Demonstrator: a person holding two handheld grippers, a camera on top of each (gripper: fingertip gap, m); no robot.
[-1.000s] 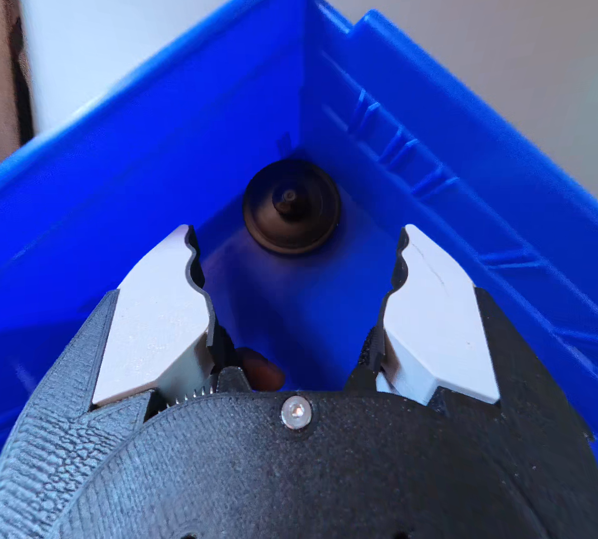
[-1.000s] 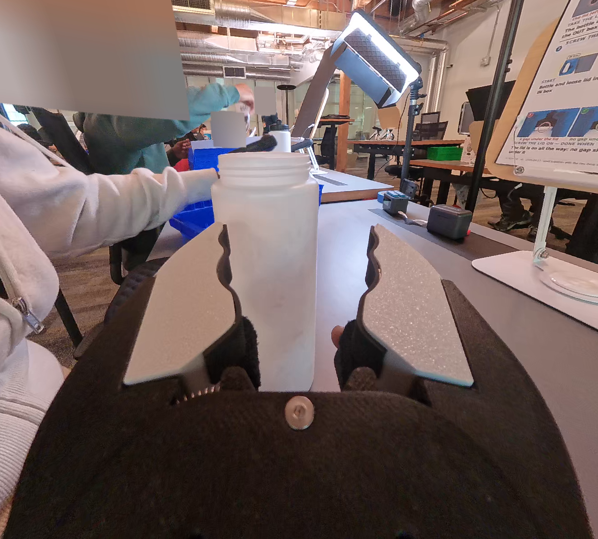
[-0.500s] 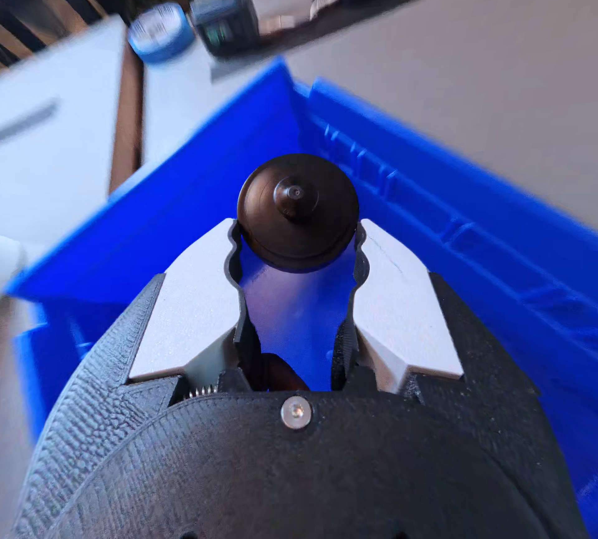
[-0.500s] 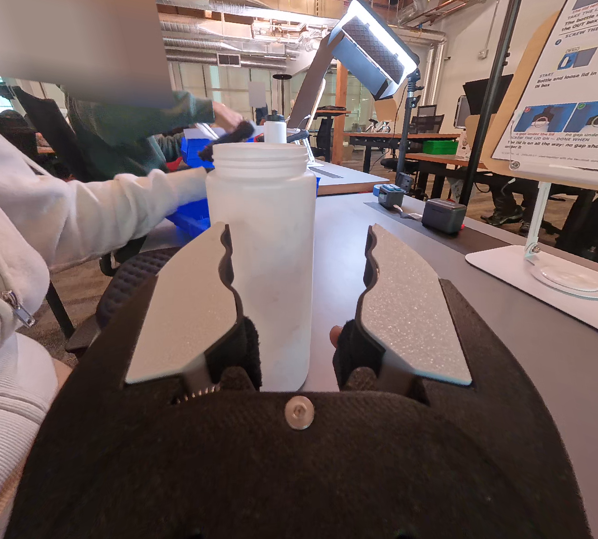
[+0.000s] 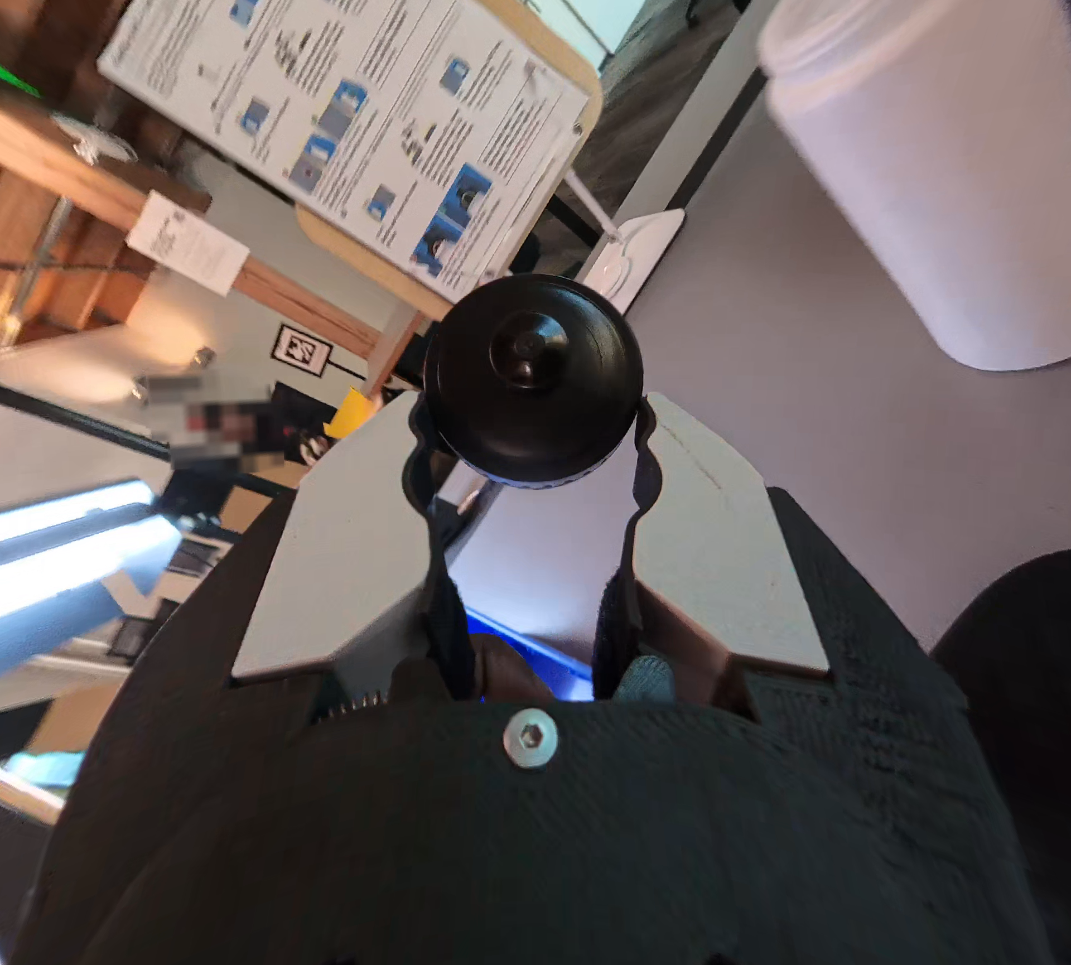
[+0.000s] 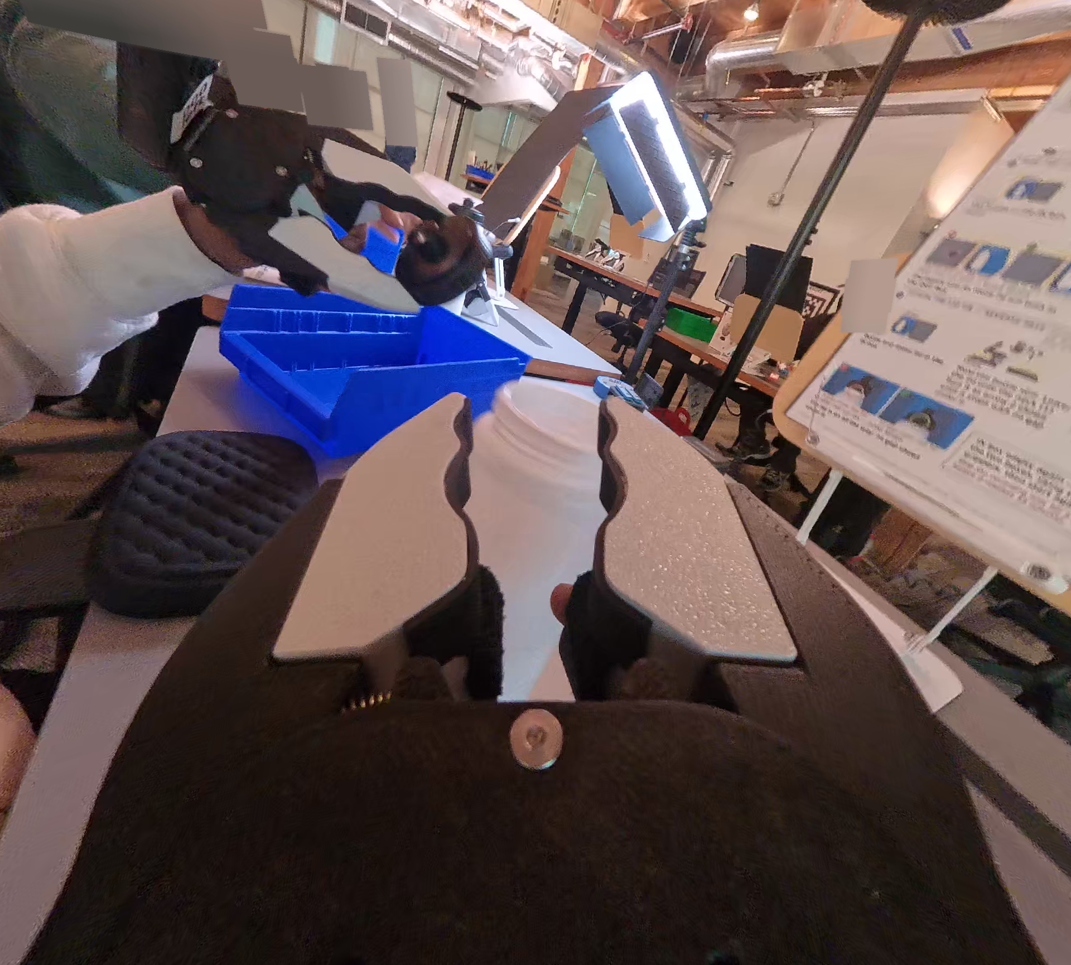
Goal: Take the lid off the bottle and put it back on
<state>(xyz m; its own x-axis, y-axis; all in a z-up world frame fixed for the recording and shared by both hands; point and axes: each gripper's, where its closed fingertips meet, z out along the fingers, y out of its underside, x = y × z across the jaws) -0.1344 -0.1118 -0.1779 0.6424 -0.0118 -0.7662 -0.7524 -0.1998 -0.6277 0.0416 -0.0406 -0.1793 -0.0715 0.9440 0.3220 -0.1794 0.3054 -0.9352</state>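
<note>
My left gripper (image 5: 530, 418) is clamped on the black lid (image 5: 530, 378): the round cap sits right at the fingertips, its rim pinched in the outermost notches of both fingers (image 5: 359, 520), its domed top with the small central knob facing my camera. It hangs in the air, touching nothing else. Beyond it, to the upper right, the white bottle (image 5: 927, 143) stands on the grey table (image 5: 782, 415), its threaded mouth bare.

My right gripper (image 6: 533, 421) has that bottle (image 6: 533, 479) between its fingers, which press against its sides just under the open neck, so I read it as gripped. Farther off on the left, the blue bin (image 6: 371, 375) sits on the table, and above it I see my left gripper (image 6: 405, 271) carrying the lid (image 6: 440, 259), held well apart from the bottle's mouth. An instruction board (image 6: 956, 375) stands at the right.
</note>
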